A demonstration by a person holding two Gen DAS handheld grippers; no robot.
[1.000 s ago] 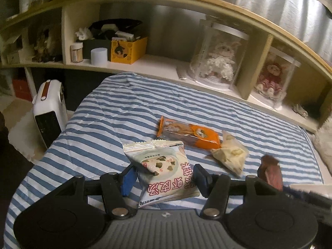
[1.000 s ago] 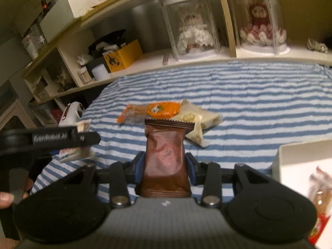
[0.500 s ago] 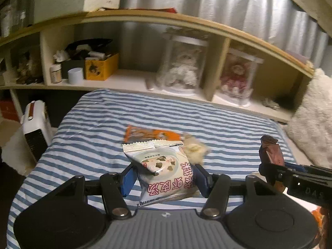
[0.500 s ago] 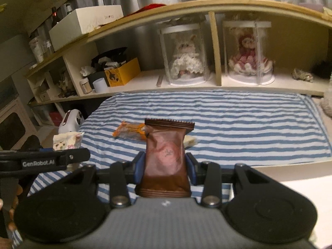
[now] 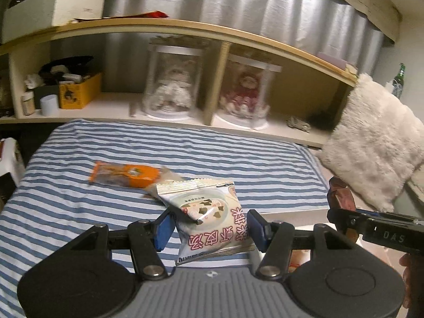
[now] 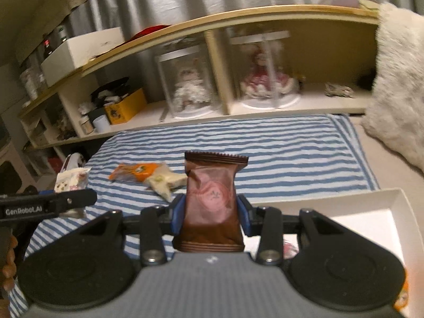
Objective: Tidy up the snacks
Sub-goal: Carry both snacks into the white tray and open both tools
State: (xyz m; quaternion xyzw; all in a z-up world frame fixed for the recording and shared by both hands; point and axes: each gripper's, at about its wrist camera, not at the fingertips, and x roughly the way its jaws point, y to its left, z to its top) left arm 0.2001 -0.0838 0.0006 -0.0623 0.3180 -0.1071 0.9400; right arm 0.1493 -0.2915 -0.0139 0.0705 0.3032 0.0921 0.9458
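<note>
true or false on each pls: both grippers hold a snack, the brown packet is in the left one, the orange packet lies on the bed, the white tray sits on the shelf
1. Both grippers hold a snack. True: the left gripper grips a white packet, and the right gripper grips a brown packet.
2. The brown packet is in the left gripper. False: the right one holds it.
3. The orange packet lies on the striped bed. True.
4. The white tray sits on the shelf. False: it is near the right gripper, below the bed's edge in the right wrist view.

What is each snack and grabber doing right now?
Left gripper: shut on white snack packet.
Right gripper: shut on brown snack packet.
Orange snack packet: lying on striped blanket.
Pale snack packet: lying beside the orange one.
White box: open.
</note>
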